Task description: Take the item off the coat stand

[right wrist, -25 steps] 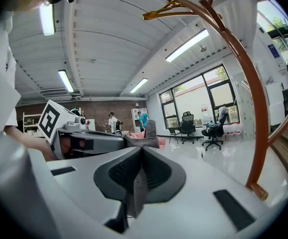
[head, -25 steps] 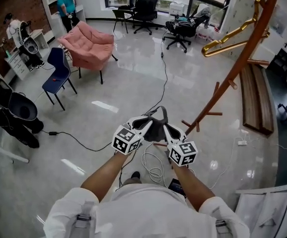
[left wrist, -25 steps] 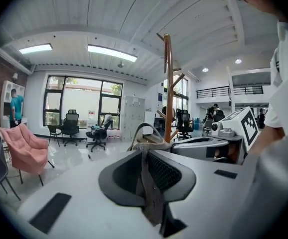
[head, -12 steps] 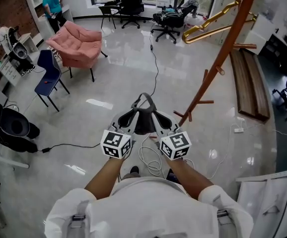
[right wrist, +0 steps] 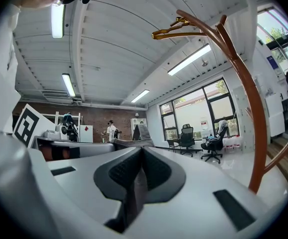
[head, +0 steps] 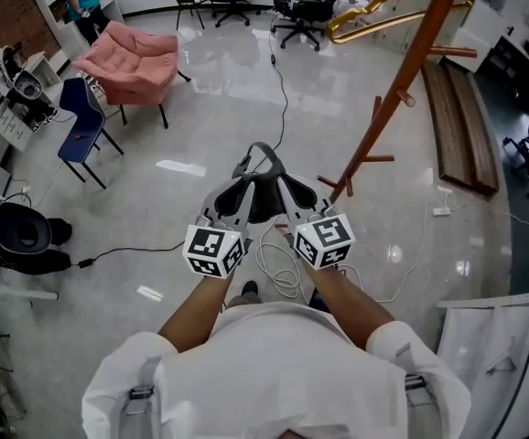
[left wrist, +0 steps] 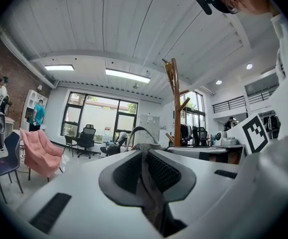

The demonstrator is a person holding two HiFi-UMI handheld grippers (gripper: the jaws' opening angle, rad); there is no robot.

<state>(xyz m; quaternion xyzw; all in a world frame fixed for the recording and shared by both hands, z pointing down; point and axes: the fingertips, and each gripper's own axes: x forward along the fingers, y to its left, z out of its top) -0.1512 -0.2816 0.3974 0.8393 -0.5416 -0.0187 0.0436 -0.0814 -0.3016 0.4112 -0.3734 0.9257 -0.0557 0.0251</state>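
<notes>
Grey fabric item [head: 263, 204] | left claw [head: 235, 201] pinching it | right claw [head: 294, 201] pinching it

Open-plan office: swivel chairs [head: 303, 9], pink armchair [head: 132, 62], large windows [left wrist: 96, 118].

Dark grey fabric item with loop strap [head: 263, 190] between left gripper [head: 235, 204] and right gripper [head: 294, 204], pinched in jaws of both, above coiled white cable [head: 278, 277] on floor. Brown wooden coat stand [head: 415, 44] ahead right, apart from item. Gold metal hanger [right wrist: 174, 33] on upper branch. Long wooden bench [head: 457, 126] right of stand. Pink padded armchair [head: 132, 62] far left. Blue chair [head: 81, 131] left of armchair, nearer.
</notes>
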